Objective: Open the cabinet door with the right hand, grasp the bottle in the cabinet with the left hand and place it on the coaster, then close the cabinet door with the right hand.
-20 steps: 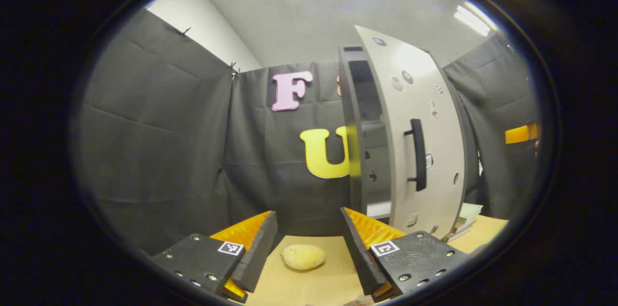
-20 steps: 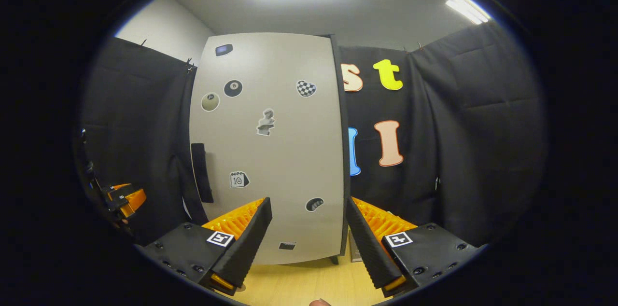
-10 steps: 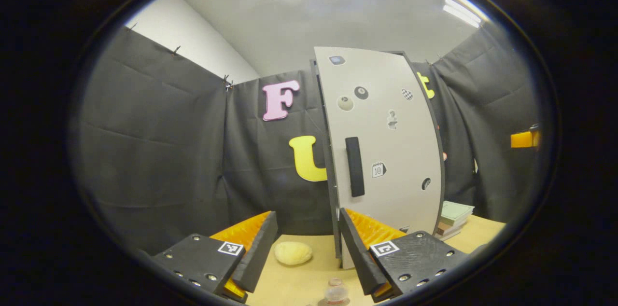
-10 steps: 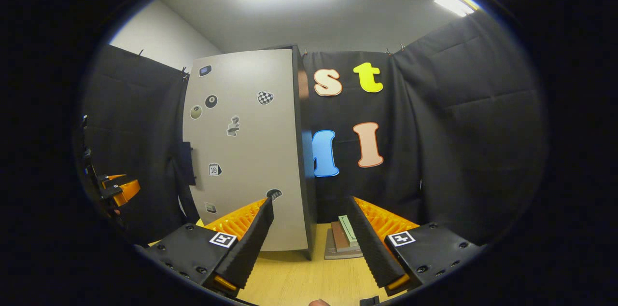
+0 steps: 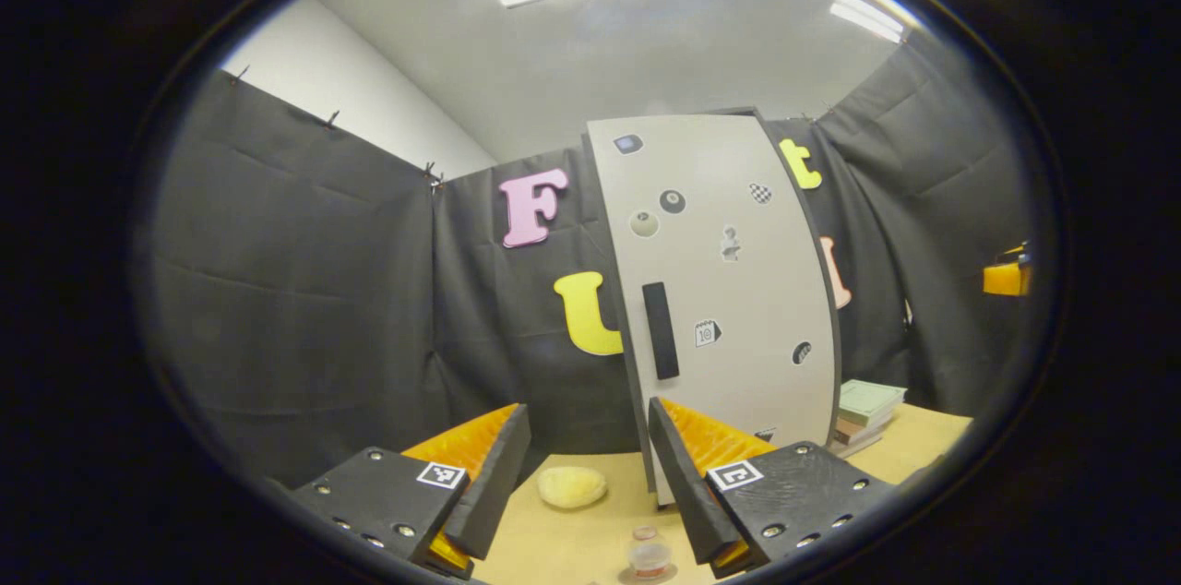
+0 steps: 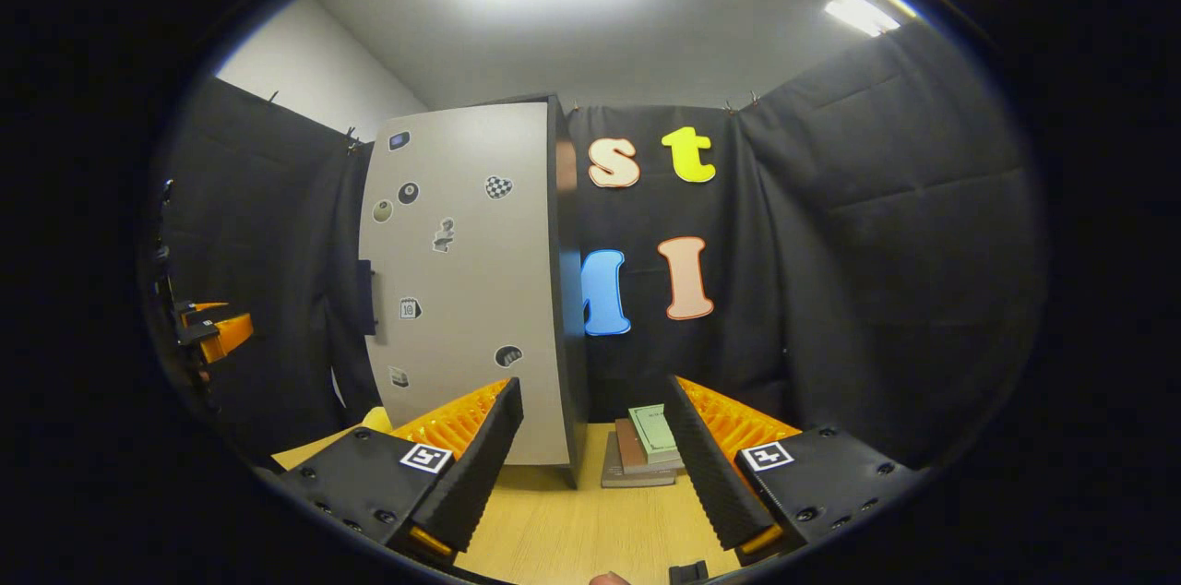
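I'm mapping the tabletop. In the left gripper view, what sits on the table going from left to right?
Yellow sponge → bottle → cabinet door → stack of books.

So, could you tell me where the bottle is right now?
In the left gripper view, the bottle stands on the table low between the open fingers, in front of the closed cabinet.

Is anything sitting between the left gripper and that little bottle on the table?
Nothing visible does. The bottle stands on the table just ahead of the open left gripper; the yellowish lump lies farther back.
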A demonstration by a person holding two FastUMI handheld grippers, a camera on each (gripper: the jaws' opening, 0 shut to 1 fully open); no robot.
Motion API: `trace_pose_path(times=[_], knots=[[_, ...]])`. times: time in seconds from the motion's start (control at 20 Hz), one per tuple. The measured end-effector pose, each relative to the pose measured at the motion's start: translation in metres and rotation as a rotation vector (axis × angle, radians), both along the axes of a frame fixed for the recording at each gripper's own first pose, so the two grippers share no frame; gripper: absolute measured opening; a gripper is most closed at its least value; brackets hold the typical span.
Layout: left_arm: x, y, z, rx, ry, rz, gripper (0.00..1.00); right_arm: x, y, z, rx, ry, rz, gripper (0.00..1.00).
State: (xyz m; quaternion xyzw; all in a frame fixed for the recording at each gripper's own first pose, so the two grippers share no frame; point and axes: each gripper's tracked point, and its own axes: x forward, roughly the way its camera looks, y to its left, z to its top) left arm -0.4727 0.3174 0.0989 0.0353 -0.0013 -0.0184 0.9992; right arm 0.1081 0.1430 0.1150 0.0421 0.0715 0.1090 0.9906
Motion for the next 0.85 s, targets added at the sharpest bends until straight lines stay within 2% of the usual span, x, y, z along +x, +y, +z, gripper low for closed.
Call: trace_pose_path(times=[0.05,0.4,0.85], knots=[[-0.002,0.005,-0.001,-0.011,0.004,-0.001,0.77,-0.001,0.003,0.001,-0.006,-0.002,-0.003,0.98],[0.002,0.026,-0.016,-0.045,0.037,0.017,0.80,0.000,0.029,0.011,-0.016,-0.036,0.001,0.98],[-0.007,0.040,-0.008,-0.032,0.017,0.015,0.77,0.002,0.036,0.016,-0.005,-0.035,-0.019,0.98]])
